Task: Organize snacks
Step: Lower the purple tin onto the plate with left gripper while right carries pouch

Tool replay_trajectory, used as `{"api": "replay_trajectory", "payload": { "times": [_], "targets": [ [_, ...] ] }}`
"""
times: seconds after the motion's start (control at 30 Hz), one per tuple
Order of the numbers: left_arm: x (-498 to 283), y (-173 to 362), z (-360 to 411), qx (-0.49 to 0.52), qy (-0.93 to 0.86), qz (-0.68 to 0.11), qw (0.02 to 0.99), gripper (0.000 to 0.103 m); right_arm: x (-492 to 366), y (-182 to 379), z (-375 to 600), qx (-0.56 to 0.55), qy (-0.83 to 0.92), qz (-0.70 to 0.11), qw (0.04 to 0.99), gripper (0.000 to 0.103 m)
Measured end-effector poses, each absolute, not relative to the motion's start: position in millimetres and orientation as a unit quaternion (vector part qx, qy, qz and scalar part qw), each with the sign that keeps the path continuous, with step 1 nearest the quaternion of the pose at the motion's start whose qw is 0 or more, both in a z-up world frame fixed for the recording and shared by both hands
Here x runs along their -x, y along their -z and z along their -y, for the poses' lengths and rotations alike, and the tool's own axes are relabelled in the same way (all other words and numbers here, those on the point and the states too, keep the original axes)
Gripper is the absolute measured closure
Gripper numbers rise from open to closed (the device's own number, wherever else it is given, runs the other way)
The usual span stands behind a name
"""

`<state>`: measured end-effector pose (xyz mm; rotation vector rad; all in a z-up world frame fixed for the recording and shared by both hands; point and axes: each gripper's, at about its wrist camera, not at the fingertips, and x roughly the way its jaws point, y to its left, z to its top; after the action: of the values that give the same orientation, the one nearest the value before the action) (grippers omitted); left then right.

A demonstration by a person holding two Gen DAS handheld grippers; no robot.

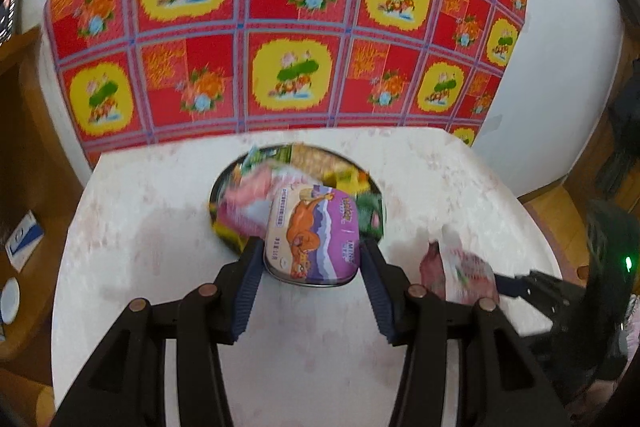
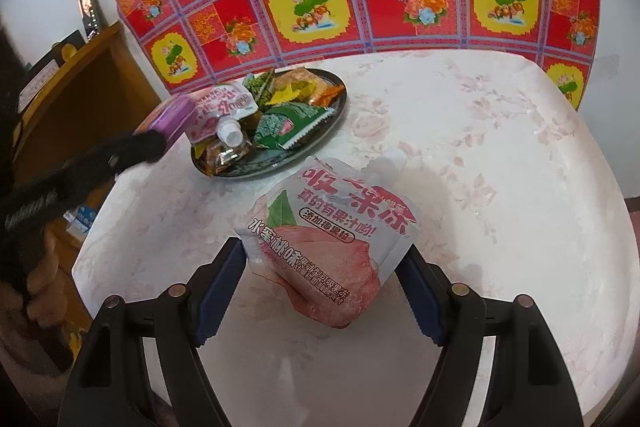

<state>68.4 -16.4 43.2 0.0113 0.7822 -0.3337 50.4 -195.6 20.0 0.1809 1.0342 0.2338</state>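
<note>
My left gripper (image 1: 312,259) is shut on a purple candy tin (image 1: 312,237) and holds it over the near edge of a dark round tray (image 1: 215,201) full of snack packets. The tin also shows in the right wrist view (image 2: 170,119), beside the tray (image 2: 276,163). My right gripper (image 2: 324,267) is shut on a pink peach jelly pouch (image 2: 328,247) with a white spout, held just above the table in front of the tray. The pouch also shows in the left wrist view (image 1: 460,271).
The white marble-patterned table (image 2: 480,167) stands against a wall hung with a red and yellow flowered cloth (image 1: 280,27). A wooden cabinet (image 2: 88,87) stands to the left of the table. The tray holds a second jelly pouch (image 2: 220,111) and green packets (image 2: 288,123).
</note>
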Motion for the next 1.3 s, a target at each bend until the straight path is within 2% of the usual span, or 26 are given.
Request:
{"api": "replay_trajectory", "payload": {
  "times": [0.27,0.57,1.17,1.3],
  "targets": [
    [-113,-52,37,-0.018,0.174,-0.374,0.911,0.051,-58,-28,196,-0.08,-0.117,-0.484,0.863,0.026],
    [-162,-35,63,-0.023,0.174,-0.401,0.899,0.051,-71,-30,202,-0.088,-0.121,-0.486,0.861,0.026],
    [-181,-13,66,-0.03,0.158,-0.42,0.893,0.05,-91,-26,211,-0.114,-0.116,-0.498,0.852,0.026],
    [-179,-18,63,-0.022,0.159,-0.413,0.896,0.047,-95,-28,211,-0.113,-0.114,-0.498,0.853,0.026]
  ]
}}
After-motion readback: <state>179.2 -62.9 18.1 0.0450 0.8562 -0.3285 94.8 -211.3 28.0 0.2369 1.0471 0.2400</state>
